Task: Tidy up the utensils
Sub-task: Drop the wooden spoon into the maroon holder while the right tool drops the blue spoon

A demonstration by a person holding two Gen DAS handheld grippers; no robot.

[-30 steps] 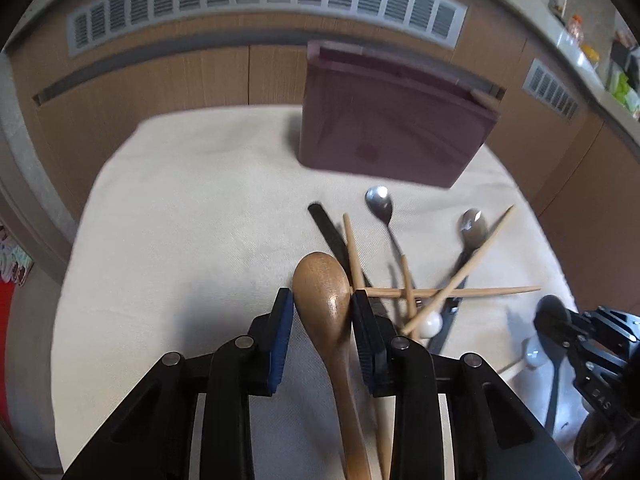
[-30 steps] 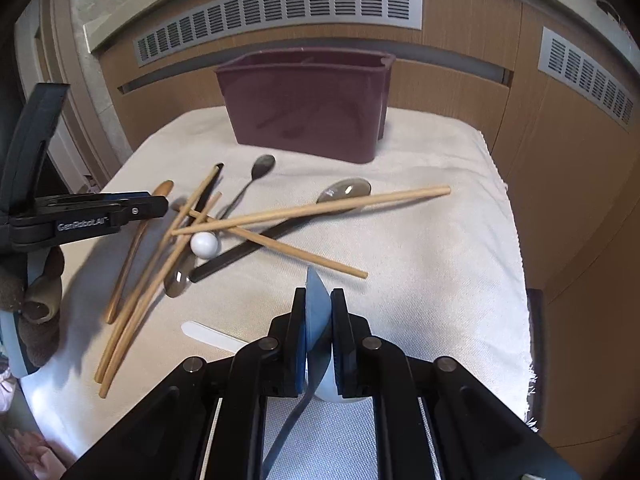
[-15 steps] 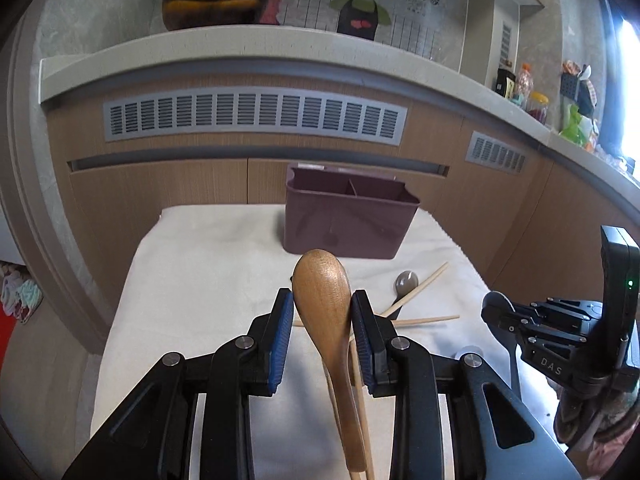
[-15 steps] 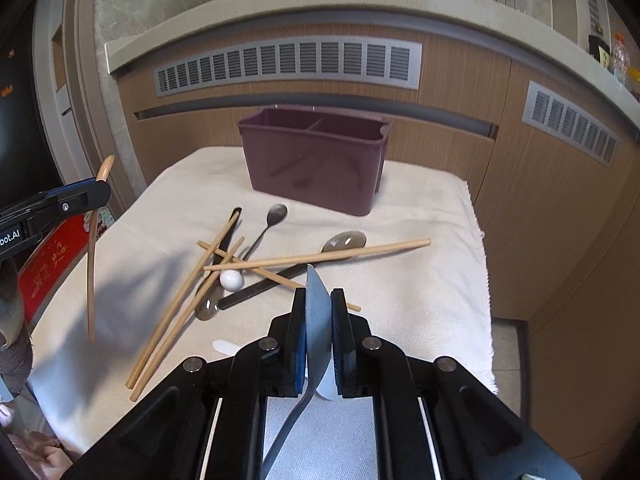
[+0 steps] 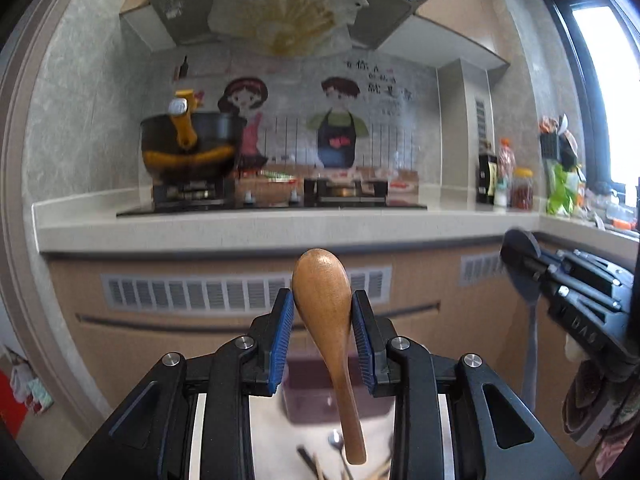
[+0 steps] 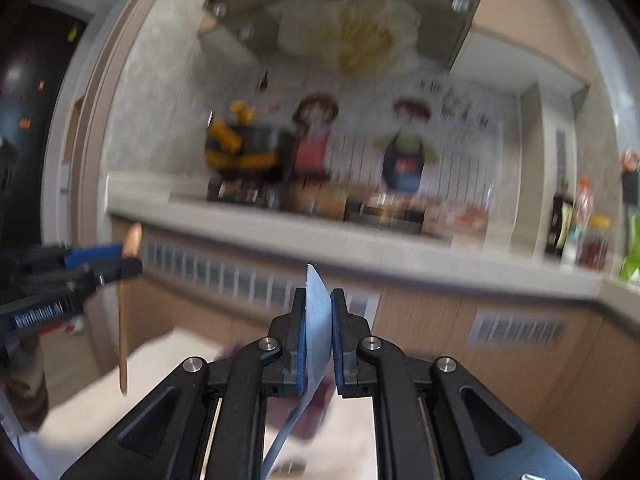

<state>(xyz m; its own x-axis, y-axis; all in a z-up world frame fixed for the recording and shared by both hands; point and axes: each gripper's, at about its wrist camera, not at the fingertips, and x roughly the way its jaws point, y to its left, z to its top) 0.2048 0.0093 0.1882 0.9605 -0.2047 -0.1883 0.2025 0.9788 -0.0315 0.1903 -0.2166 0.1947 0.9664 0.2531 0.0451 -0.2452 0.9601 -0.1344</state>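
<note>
Marble-grey kitchen; wooden spoon (image 5: pixel 325 312) between ribbed tongs (image 5: pixel 323 334).

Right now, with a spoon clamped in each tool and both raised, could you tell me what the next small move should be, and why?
Probably tilt the left tool downward and bring it over the maroon organizer. It grips the wooden spoon by the bowl, handle hanging down, and the organizer sits low between the fingers. The right tool likewise holds a grey spoon, so it could follow.

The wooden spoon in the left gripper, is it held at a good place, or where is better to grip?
The left gripper pinches the wooden spoon across its wide bowl, handle hanging down. Probably better: grip the slim handle from the side, where the pads would close further.
</note>
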